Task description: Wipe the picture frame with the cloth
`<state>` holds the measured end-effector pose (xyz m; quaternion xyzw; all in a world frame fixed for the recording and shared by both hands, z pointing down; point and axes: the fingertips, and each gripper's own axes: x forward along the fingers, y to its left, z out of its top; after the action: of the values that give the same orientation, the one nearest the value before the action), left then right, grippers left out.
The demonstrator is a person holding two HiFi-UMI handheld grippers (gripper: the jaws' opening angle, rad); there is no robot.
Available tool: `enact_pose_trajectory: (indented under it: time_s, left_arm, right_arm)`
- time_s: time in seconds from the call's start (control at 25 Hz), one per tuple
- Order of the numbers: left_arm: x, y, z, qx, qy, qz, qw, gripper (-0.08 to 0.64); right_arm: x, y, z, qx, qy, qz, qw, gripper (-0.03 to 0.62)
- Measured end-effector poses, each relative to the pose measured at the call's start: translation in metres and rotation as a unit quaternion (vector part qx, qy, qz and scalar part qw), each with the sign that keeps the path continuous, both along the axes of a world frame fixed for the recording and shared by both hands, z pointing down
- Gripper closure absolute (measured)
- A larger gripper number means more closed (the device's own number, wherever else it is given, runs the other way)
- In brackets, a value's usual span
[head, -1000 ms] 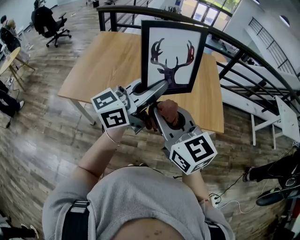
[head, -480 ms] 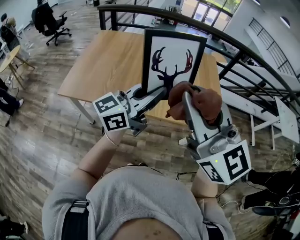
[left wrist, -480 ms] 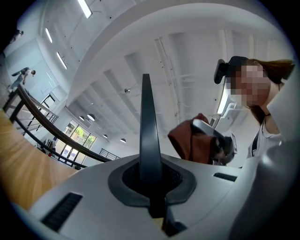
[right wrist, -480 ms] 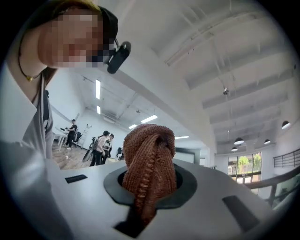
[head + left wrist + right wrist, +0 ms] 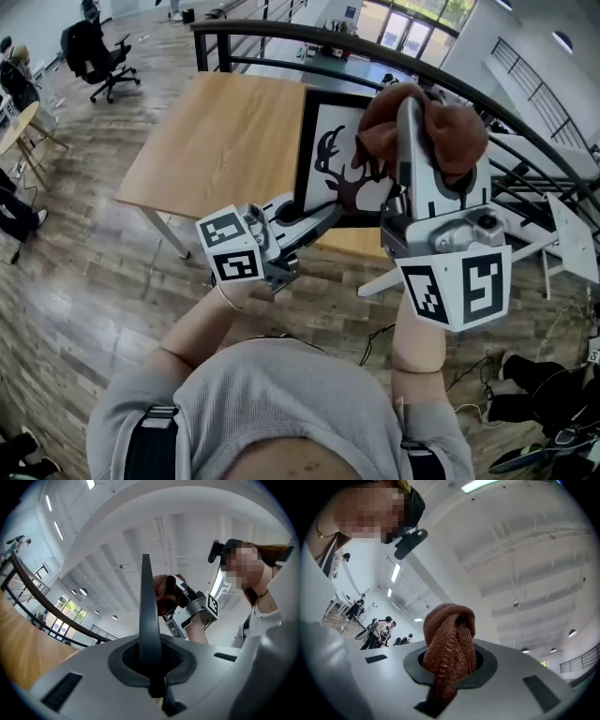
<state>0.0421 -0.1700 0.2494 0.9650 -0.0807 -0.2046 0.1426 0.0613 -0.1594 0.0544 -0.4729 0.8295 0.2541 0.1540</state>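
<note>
A bare wooden table (image 5: 216, 131) stands on a plank floor (image 5: 84, 272) beside a black railing (image 5: 281, 33), in an open office space. The frame (image 5: 330, 155), black-edged with a deer silhouette, is not lying on that table. It is held upright above the near edge, with its picture side towards the person.

The left gripper (image 5: 323, 204) has its jaws pinched together on the frame's lower edge. In the left gripper view that edge rises between them as a thin dark blade. Gripping at the bottom looks deliberate: it leaves the glass and most of the border free, and tilts the face to where the other hand can reach it.

The right gripper (image 5: 410, 108) is clamped on the cloth (image 5: 455, 131), a brown knitted one bunched into a wad that bulges past the jaw tips (so fabric, not metal, would be first to meet the glass). It is held high, in front of the frame's upper right corner as the head view shows it. Whether the cloth touches the frame cannot be told from here.

Wiping seems about to begin from the top. With only one narrow pinch on the frame, hard pressure could twist it in the left jaws, so light strokes would be wise.
</note>
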Motion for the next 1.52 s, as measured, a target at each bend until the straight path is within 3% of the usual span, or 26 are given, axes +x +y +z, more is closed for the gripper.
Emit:
enact_pose_trajectory:
  time_s: [0.16,0.28,0.64,1.52]
  left_arm:
    - [0.000,0.009,-0.002,0.031,-0.006,0.003,0.9995,0.540]
    - [0.000,0.013,0.001,0.044,-0.008,0.000,0.9990,0.540]
    - [0.001,0.004,-0.003,0.030,0.013,0.000,0.9995,0.540]
    - [-0.001,0.002,-0.005,0.017,0.026,0.004,0.9995,0.540]
  right_arm:
    - [0.001,-0.017,0.016,-0.049,-0.012,0.003,0.999,0.535]
    - [0.005,-0.022,0.026,-0.061,-0.009,0.020,0.998,0.535]
    - [-0.008,-0.028,0.052,-0.068,0.039,0.046,0.996,0.535]
    - [-0.007,-0.015,0.113,-0.132,0.032,0.035,0.990,0.535]
